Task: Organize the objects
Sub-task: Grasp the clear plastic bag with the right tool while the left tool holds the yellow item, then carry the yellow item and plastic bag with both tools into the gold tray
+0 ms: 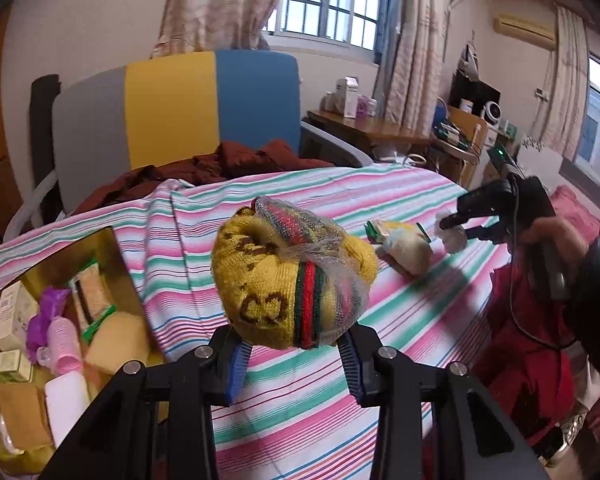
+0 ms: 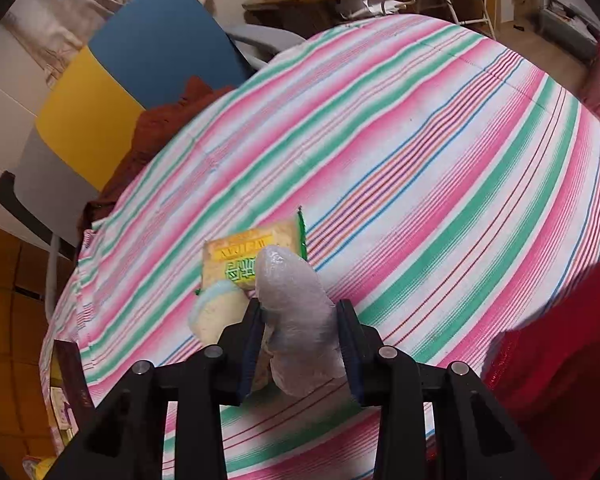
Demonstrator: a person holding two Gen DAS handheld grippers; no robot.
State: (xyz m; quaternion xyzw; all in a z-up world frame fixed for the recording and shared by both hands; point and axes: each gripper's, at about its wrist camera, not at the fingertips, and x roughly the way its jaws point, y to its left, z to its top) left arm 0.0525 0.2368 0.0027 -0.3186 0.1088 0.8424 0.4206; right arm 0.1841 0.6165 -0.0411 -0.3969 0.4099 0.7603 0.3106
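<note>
My left gripper (image 1: 294,344) is shut on a yellow knitted bundle (image 1: 288,280) wrapped in clear net, with red and green stripes, held above the striped bedspread (image 1: 380,320). My right gripper (image 2: 300,320) is shut on a whitish plastic-wrapped bundle (image 2: 296,312); in the left wrist view it (image 1: 456,226) shows at the right holding the white bundle (image 1: 454,236). A snack packet with green edges (image 2: 252,256) and a pale pouch (image 2: 216,312) lie on the bed just beyond the right fingers; they also show in the left wrist view (image 1: 404,246).
A gold box (image 1: 112,248) at the left holds small cartons, pink hair rollers (image 1: 62,344), sponges and a white block. A dark red blanket (image 1: 204,168) and a grey-yellow-blue headboard (image 1: 172,108) lie behind. A person's red garment (image 1: 532,360) is at the right.
</note>
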